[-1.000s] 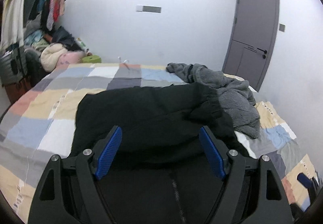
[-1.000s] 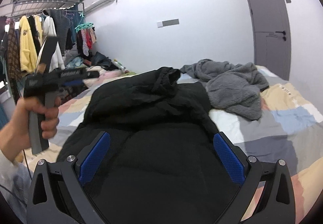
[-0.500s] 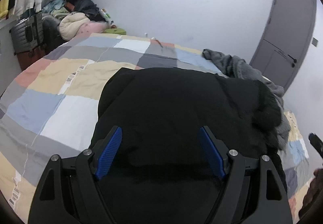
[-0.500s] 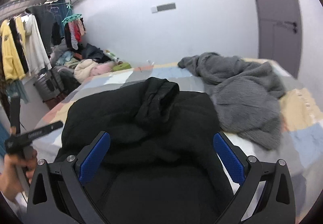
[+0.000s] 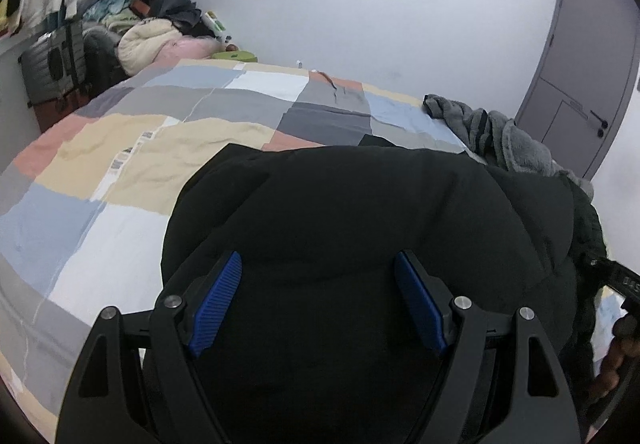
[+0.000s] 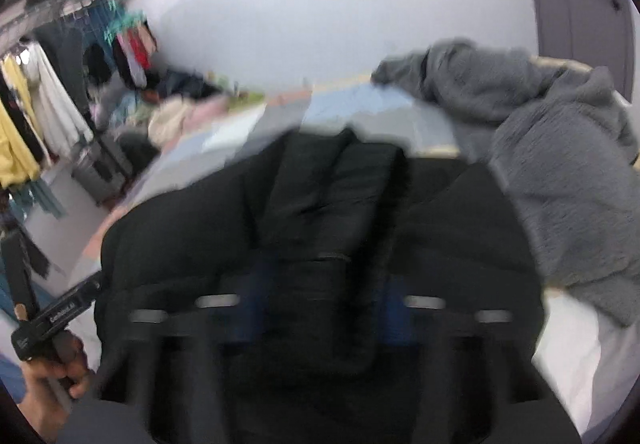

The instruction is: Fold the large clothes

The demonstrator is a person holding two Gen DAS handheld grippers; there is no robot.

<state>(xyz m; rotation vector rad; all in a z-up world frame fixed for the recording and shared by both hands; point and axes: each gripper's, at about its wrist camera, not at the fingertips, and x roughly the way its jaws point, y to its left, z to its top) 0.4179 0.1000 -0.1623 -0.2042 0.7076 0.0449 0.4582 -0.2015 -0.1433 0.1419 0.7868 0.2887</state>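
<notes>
Both tools hovering over the black coat on the bed

I'm holding my left gripper [image 5: 318,300] with its blue pads spread wide, gripping nothing, just above the puffy black coat [image 5: 360,212] that is lying bunched on the patchwork bedspread [image 5: 120,164]. My right gripper [image 6: 320,304] is smeared by motion blur — I cannot tell whether it is spread or closed. The coat's collar end is lying against the grey fleece [image 6: 568,172] heaped beside it. My worry: pinching thick padding, I may be catching only the top layer, so the fold would slump — or I could be snagging the fleece along with the coat's edge, dragging both together.
</notes>
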